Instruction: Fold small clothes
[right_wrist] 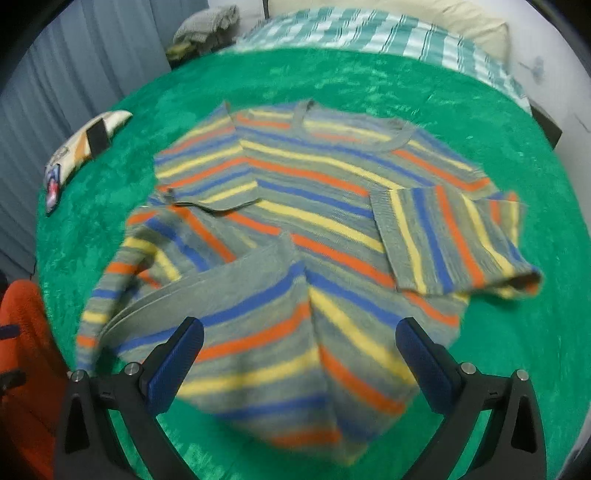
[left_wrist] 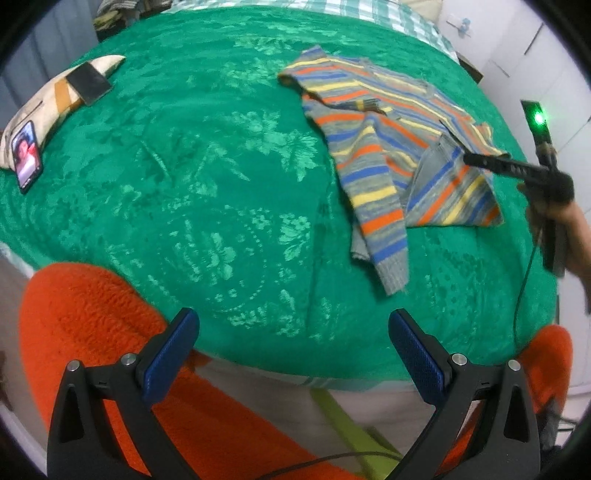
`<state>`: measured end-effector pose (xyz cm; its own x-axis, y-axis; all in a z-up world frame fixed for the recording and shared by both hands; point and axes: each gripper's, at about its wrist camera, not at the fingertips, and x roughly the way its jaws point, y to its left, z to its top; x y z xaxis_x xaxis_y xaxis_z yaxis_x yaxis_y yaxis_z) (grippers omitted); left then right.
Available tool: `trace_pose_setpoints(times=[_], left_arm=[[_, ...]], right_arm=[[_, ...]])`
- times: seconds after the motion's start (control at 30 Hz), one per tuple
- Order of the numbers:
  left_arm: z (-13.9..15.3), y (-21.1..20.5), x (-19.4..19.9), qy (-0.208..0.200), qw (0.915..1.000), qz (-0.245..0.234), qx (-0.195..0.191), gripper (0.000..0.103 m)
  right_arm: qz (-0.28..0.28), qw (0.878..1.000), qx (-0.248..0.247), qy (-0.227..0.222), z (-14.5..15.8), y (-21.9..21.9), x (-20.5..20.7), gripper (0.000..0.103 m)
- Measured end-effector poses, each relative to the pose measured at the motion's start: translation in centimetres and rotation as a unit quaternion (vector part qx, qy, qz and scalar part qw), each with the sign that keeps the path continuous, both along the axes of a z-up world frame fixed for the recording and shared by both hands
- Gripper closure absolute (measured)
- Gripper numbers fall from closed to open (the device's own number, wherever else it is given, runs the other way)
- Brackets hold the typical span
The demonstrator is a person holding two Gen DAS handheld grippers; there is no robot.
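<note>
A small grey sweater with blue, yellow and orange stripes lies on the green bedspread, its sleeves folded in over the body. In the left wrist view the sweater lies at the far right. My right gripper is open, jaws wide, just above the sweater's near hem, which is raised and blurred. It also shows in the left wrist view at the sweater's right edge. My left gripper is open and empty over the bed's near edge, well left of the sweater.
A cream pillow with a dark phone on it and a lit phone leaning on it sits at the bed's left side. An orange fleece lies below the near edge. A checked sheet covers the far end.
</note>
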<state>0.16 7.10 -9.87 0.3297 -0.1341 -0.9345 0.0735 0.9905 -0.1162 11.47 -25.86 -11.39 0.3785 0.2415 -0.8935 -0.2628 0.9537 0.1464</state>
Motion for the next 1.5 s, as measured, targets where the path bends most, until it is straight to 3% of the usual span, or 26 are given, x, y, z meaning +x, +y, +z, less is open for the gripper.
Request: trace_pose_setpoints(times=[0.3,0.4,0.47,0.5,0.57,0.63,0.77,0.9,0.97,1.1,1.13,1.2,1.23,1.27,1.33,1.4,1.43,1.5], left_arm=[[-1.5,0.2,0.7,0.015,0.9999,0.002,-0.007,0.001],[-2.3,-0.3,0.7,0.027,0.9996,-0.001,-0.011,0.001],[-2.7,-0.6,0.7,0.034,0.9994,-0.002,-0.010,0.001],[-2.8,-0.7,0.7,0.036,0.9993,-0.004,-0.008,0.001],[-3.0,-0.8,0.5,0.037,0.9993,-0.008,0.000,0.001],[-3.0,-0.6,0.5,0.036,0.9993,-0.008,0.004,0.001],[-3.0,0.4,0.6,0.031,0.9994,0.003,-0.012,0.001],[-3.5,0.6,1.0,0.030,0.9989,0.001,-0.035,0.001],[-3.9,-0.2,1.4,0.035,0.9977,-0.015,-0.056,0.001],[-5.5,-3.1,2.8,0.064,0.9893,-0.063,-0.115,0.001],[-6.1,-3.9,3.4,0.069,0.9873,-0.073,-0.124,0.001],[-7.0,-4.8,4.4,0.075,0.9853,-0.083,-0.129,0.002],[-7.3,-4.9,4.9,0.078,0.9842,-0.080,-0.137,0.003],[-7.3,-4.8,5.2,0.079,0.9834,-0.075,-0.145,0.004],[-7.1,-4.4,5.4,0.081,0.9780,-0.061,-0.182,0.005],[-7.1,-4.4,5.5,0.084,0.9747,-0.057,-0.199,0.008],[-7.2,-4.7,5.5,0.087,0.9747,-0.059,-0.197,0.016],[-7.6,-6.0,5.7,0.093,0.9755,-0.072,-0.186,0.033]], right_arm=[[0.023,0.999,0.015,0.019,-0.8,0.3,2.1,0.013],[0.047,0.999,0.015,0.019,-0.8,1.0,2.1,0.025],[0.054,0.998,0.012,0.013,-1.0,1.6,2.5,0.051],[0.055,0.998,0.018,0.011,-1.0,1.7,2.7,0.056],[0.062,0.998,0.026,0.014,-1.2,2.0,3.0,0.099],[0.066,0.997,0.034,0.007,-0.6,2.1,2.6,0.099],[0.113,0.989,0.094,-0.027,3.7,1.5,-2.0,0.099],[0.184,0.975,0.110,-0.051,8.2,0.0,-11.1,0.099],[0.191,0.975,0.102,-0.050,8.8,-1.1,-15.1,0.099],[0.122,0.990,0.070,-0.031,6.5,-3.4,-19.6,0.097],[0.095,0.994,0.057,-0.025,5.4,-3.9,-20.0,0.091],[0.031,0.999,0.038,0.004,3.1,-5.2,-20.3,0.062],[0.003,0.999,0.045,0.017,2.4,-6.1,-20.4,0.042],[-0.028,0.997,0.068,0.028,1.9,-7.3,-20.7,0.040],[-0.084,0.987,0.124,0.051,1.1,-9.2,-21.4,0.040],[-0.139,0.967,0.199,0.076,0.2,-10.6,-22.2,0.039],[-0.155,0.954,0.240,0.090,-0.5,-10.7,-22.5,0.037],[-0.159,0.941,0.281,0.100,-1.3,-9.7,-22.5,0.037]])
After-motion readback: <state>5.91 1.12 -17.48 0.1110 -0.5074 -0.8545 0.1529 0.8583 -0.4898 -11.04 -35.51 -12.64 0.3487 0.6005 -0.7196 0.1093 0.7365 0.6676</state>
